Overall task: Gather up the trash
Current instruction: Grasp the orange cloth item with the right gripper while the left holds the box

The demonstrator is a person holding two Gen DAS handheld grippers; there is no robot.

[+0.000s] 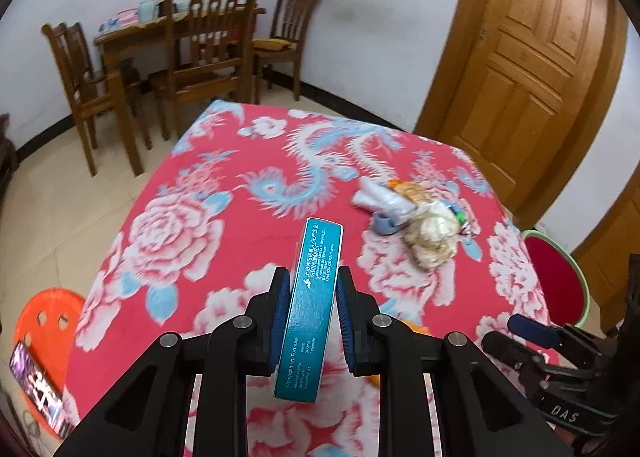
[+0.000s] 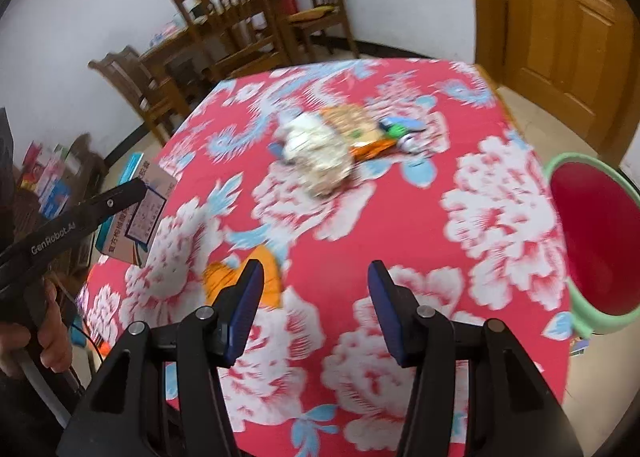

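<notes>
The left gripper (image 1: 310, 289) clamps a teal box (image 1: 310, 309) at lower centre; the right gripper (image 2: 316, 277) gapes empty; a trash pile (image 2: 344, 145) lies mid-table; only the right view shows the whole bin (image 2: 576, 305), right edge.

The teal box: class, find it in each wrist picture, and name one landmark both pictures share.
Left wrist view: the teal box stands at lower centre, clamped between the pads of the left claw.
Right wrist view: the same box shows at the left edge, its pale printed face toward the camera, in the left claw reaching in from the left.
Shared landmark: the red bin with a green rim, beside the table at the right.
</notes>
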